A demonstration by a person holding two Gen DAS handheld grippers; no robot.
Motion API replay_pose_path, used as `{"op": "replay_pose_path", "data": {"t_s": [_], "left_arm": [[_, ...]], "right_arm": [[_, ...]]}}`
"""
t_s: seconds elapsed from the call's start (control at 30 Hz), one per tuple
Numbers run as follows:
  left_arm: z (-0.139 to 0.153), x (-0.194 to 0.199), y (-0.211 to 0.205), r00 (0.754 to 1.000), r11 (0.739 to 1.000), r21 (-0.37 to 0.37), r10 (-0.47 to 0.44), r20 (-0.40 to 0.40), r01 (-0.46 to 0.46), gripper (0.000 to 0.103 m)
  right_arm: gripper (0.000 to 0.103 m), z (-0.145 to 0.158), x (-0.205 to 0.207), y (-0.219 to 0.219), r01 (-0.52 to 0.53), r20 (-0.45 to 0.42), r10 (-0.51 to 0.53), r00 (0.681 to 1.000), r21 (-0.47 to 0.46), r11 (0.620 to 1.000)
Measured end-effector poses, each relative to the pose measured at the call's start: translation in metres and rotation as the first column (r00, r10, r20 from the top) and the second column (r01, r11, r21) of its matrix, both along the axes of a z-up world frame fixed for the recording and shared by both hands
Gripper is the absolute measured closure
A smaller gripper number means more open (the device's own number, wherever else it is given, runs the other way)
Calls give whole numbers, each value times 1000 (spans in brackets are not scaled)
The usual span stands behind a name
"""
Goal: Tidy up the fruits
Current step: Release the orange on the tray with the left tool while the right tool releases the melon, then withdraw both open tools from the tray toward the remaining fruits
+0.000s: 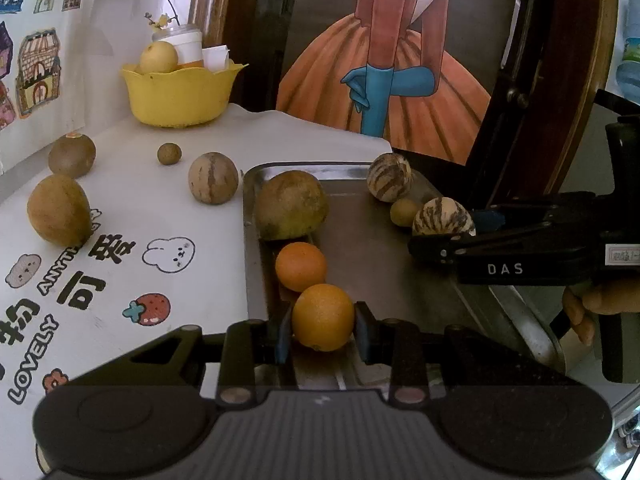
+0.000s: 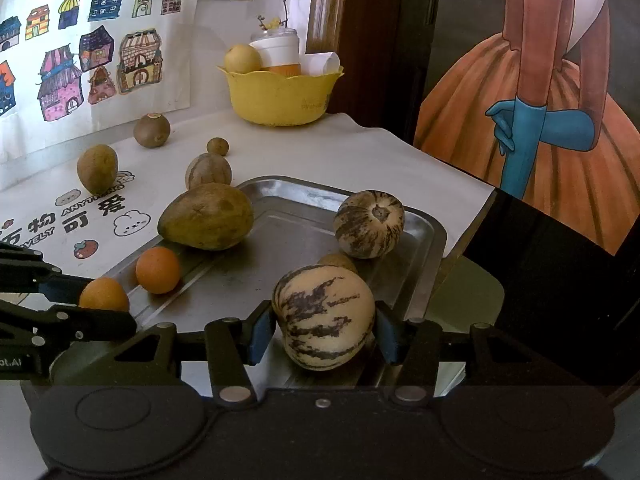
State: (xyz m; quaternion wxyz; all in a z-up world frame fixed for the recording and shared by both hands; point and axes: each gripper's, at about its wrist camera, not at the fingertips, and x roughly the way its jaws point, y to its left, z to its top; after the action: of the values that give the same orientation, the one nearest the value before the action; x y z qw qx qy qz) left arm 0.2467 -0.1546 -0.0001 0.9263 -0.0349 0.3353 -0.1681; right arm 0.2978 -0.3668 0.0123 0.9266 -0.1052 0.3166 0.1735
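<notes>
A steel tray (image 1: 360,240) (image 2: 288,224) holds a big brown fruit (image 1: 291,205) (image 2: 206,216), an orange (image 1: 301,267) (image 2: 157,269), a striped melon (image 1: 389,177) (image 2: 369,224) and a small brown fruit (image 1: 404,212) (image 2: 338,262). My left gripper (image 1: 322,330) is shut on a second orange (image 1: 322,317) (image 2: 104,294) at the tray's near left edge. My right gripper (image 2: 326,330) is shut on another striped melon (image 2: 324,316) (image 1: 442,218) over the tray's right side.
On the white cloth left of the tray lie a striped fruit (image 1: 213,178), a small brown one (image 1: 169,154) and two larger brown ones (image 1: 59,216) (image 1: 72,155). A yellow bowl (image 1: 180,96) with a pear and cups stands at the back.
</notes>
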Motion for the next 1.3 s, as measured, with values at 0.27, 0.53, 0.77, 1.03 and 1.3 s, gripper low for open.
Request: {"op": "replay_pose_path", "data": {"t_s": [0.27,0.53,0.77,1.03,1.3], "left_arm": [[-1,1,-1,1000,1000,0,-9,-7,9,68],[4,-6,-1,1000,1000,17,-12,23,12,66],[15,-23,5,998,1000,13,8,65,-9,45],[33,-51,24,991,997,-25,77,113,-74,12],[42,-81,46,982,988,-60,146,121,-140,1]], "right_arm": [[48,1,-3,0,-7,14,7,1000,-6,1000],[43,9,-13,-2,-25,36,26,999,-15,1000],[33,24,-32,-1,-31,82,34,996,-45,999],[15,42,-66,3,-29,130,36,991,-51,998],[1,55,-109,12,-33,139,38,990,-38,999]]}}
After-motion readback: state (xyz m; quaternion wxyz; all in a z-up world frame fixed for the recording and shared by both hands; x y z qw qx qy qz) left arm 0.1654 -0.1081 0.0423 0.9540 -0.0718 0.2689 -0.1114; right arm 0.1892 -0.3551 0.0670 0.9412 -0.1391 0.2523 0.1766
